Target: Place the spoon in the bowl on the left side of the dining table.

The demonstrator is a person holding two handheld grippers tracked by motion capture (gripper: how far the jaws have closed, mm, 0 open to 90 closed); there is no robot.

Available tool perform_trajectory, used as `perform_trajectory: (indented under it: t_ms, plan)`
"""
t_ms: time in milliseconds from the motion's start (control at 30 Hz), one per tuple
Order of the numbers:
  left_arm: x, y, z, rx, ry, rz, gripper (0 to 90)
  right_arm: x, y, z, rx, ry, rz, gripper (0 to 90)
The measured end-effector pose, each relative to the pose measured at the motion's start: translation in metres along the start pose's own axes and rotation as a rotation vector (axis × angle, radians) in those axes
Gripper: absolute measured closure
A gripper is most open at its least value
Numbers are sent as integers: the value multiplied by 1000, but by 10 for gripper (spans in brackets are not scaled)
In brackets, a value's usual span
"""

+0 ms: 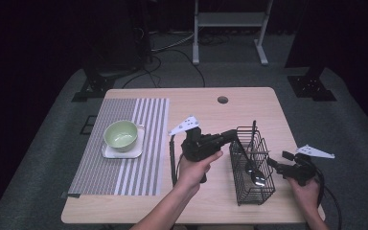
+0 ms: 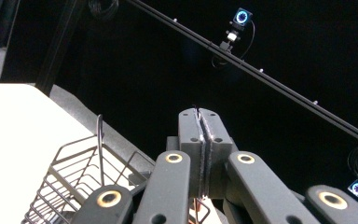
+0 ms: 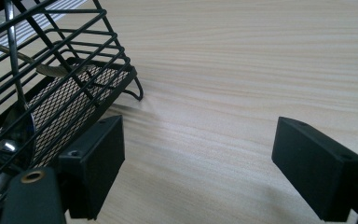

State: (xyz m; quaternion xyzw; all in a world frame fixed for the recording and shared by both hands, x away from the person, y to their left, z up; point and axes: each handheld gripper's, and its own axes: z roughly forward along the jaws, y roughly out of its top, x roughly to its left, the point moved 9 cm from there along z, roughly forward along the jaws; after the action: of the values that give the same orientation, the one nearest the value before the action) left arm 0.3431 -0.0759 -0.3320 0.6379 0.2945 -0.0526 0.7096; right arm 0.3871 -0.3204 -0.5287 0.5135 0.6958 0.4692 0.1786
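**Both grippers at the wire cutlery caddy**

Nearest me in the high view were my two forearms, coming in from the bottom edge. My left hand (image 1: 195, 168) carried the left gripper (image 1: 233, 133), its jaws pressed flat together with nothing between them; in the left gripper view the two pads met in a tight seam, raised above the table. That tip sat just beside the upper left rim of the black wire cutlery caddy (image 1: 251, 165).

My right hand (image 1: 308, 192) held the right gripper (image 1: 278, 162) low beside the caddy's right side. Its jaws stood wide apart and empty over bare wood, the near one just beside the caddy's mesh base, though I could not tell if it touched.

The caddy stood on the light wooden table (image 1: 201, 201), right of centre, with a spoon (image 1: 255, 173) lying inside and a dark handle (image 1: 253, 132) standing up from it. Well to the left, a green bowl (image 1: 120, 134) sat on a white square plate (image 1: 108, 152) on a striped placemat (image 1: 134, 177).
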Motion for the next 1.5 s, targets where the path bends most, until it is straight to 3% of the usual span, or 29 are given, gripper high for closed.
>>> perform_trajectory:
  t_ms: [600,1500]
  plan:
    - [8,11,-18,-29,23,-17,893,0,0,0,2,-3,0,160]
    - [32,17,-56,-79,93,-45,893,0,0,1,8,-13,-5,160]
